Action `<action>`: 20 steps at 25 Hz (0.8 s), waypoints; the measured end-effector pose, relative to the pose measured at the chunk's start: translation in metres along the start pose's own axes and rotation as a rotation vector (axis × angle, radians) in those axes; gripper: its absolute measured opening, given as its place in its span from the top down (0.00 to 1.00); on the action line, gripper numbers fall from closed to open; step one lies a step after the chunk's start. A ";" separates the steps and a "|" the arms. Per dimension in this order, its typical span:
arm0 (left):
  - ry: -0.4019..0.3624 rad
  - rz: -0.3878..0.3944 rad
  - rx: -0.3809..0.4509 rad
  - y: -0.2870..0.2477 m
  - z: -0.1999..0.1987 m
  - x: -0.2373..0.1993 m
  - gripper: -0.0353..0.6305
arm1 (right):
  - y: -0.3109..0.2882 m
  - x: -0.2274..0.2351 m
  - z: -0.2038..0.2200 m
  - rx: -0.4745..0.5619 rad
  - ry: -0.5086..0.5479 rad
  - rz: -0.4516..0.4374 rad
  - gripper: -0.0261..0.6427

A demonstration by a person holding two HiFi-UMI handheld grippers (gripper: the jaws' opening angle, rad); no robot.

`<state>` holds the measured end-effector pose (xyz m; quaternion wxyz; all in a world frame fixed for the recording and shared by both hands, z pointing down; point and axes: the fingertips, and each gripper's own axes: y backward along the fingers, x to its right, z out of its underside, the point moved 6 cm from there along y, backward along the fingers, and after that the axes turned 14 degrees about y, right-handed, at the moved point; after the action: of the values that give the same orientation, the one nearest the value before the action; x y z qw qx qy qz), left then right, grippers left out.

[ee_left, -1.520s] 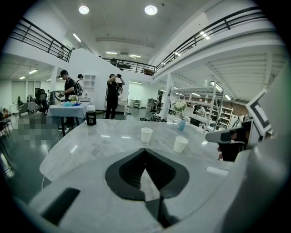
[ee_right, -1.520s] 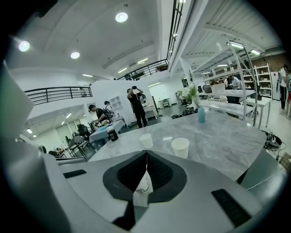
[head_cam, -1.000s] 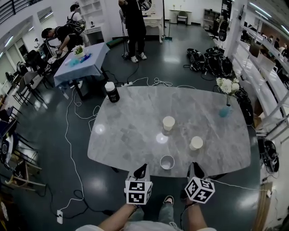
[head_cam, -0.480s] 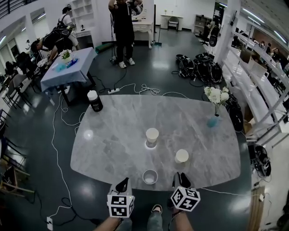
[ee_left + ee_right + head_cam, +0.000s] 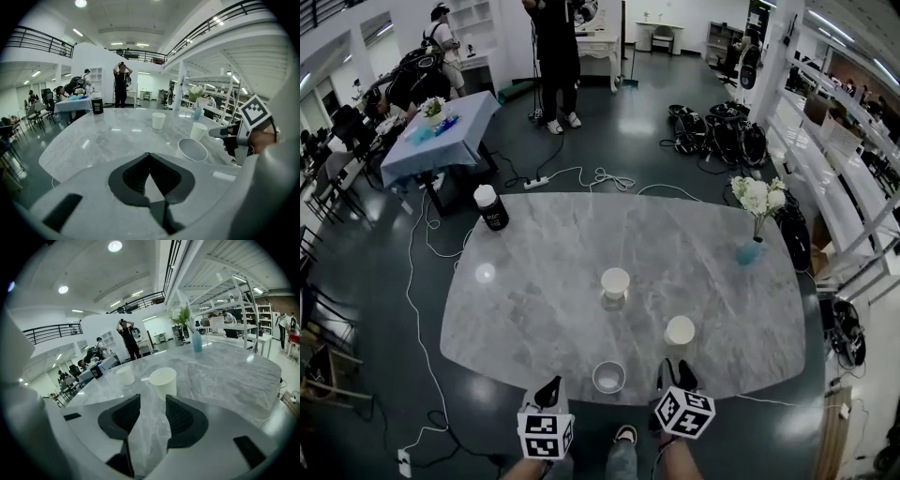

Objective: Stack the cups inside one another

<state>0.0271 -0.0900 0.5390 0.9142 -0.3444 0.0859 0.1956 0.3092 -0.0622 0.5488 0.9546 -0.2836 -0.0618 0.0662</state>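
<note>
**Entry: cup stacking, state of progress**

- Worktop (image 5: 534, 281): grey marbled slab that carries all the task items.
- Near cup (image 5: 609, 377): white, mouth up, close to the front edge, between the two grippers. Empty.
- Right cup (image 5: 680, 331): white, upright, just ahead of the right gripper. Stands alone.
- Far cup (image 5: 615, 283): white, upright, near the middle of the worktop, well apart from the other two.
- Left hand-held gripper (image 5: 149, 154): jaws pressed together at the tips with nothing between them. It sits at the front edge, to the left of the near cup.
- Right hand-held gripper (image 5: 153, 401): jaws opening, with only bare worktop showing in the gap. The right cup stands straight ahead, beyond the tips, and is not yet touched.
- Other items: a black canister (image 5: 491, 208) at the far left edge and a vase of flowers (image 5: 753, 248) at the far right. Neither is part of the task.

**Done:** nothing. No cup sits inside another, and all three stand separately.

**Left:** the whole stack. One cup has to be lifted into a second, then the third added. Judging by how it is aimed, the right cup looks like the first pick.
</note>
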 end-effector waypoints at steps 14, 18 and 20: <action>0.056 -0.011 -0.034 -0.037 0.007 -0.001 0.96 | -0.042 0.019 0.003 -0.043 0.014 0.018 0.70; 0.069 -0.015 -0.035 -0.050 0.004 -0.003 0.96 | -0.053 0.024 0.005 -0.057 0.016 0.019 0.68; 0.071 -0.017 -0.037 -0.054 0.002 -0.005 0.96 | -0.058 0.024 0.004 -0.063 0.019 0.017 0.67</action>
<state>0.0450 -0.1277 0.5739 0.9058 -0.3686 0.1115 0.1768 0.3378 -0.1045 0.5862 0.9451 -0.3148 -0.0526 0.0697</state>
